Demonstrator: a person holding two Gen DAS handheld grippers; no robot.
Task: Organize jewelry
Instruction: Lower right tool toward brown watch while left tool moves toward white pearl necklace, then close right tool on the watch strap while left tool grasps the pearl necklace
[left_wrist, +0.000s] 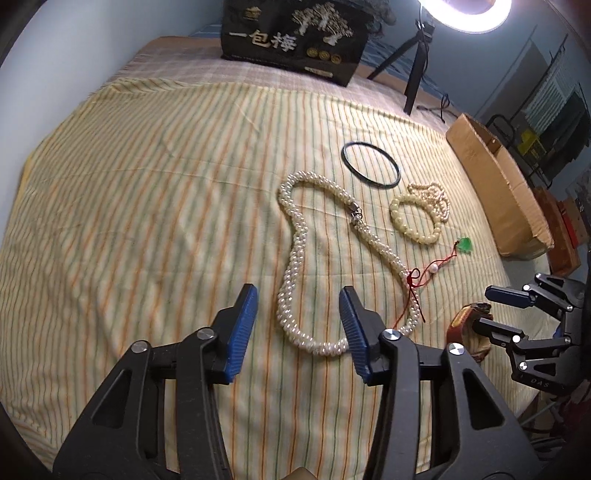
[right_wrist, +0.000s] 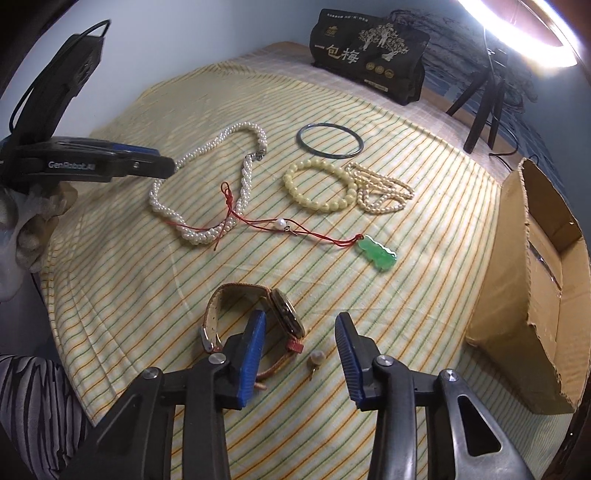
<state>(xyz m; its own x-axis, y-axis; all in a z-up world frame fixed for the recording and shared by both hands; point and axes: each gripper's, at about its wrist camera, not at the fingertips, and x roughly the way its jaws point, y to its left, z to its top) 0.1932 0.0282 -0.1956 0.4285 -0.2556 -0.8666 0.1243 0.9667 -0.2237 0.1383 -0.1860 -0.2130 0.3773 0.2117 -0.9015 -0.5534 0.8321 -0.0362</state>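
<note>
Pearl necklace (left_wrist: 314, 266) sprawled on the striped bedsheet (left_wrist: 147, 184)

Left gripper (left_wrist: 298, 321) jaws gape wide above it, holding nothing; right gripper (right_wrist: 301, 347) jaws wide too, straddling the watch (right_wrist: 258, 314).

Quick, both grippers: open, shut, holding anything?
Left gripper: open, empty, above the twisted pearl necklace.
Right gripper: open, empty, over the watch.

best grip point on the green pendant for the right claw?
Probably the pendant body itself. The green pendant lies flat on the striped cloth, clear of the other pieces, so come straight down and close across its narrow waist, fingers on the two long edges. The red cord leaves its upper-left end and crosses the twisted pearl necklace; pulling on the cord could drag that along.
</note>
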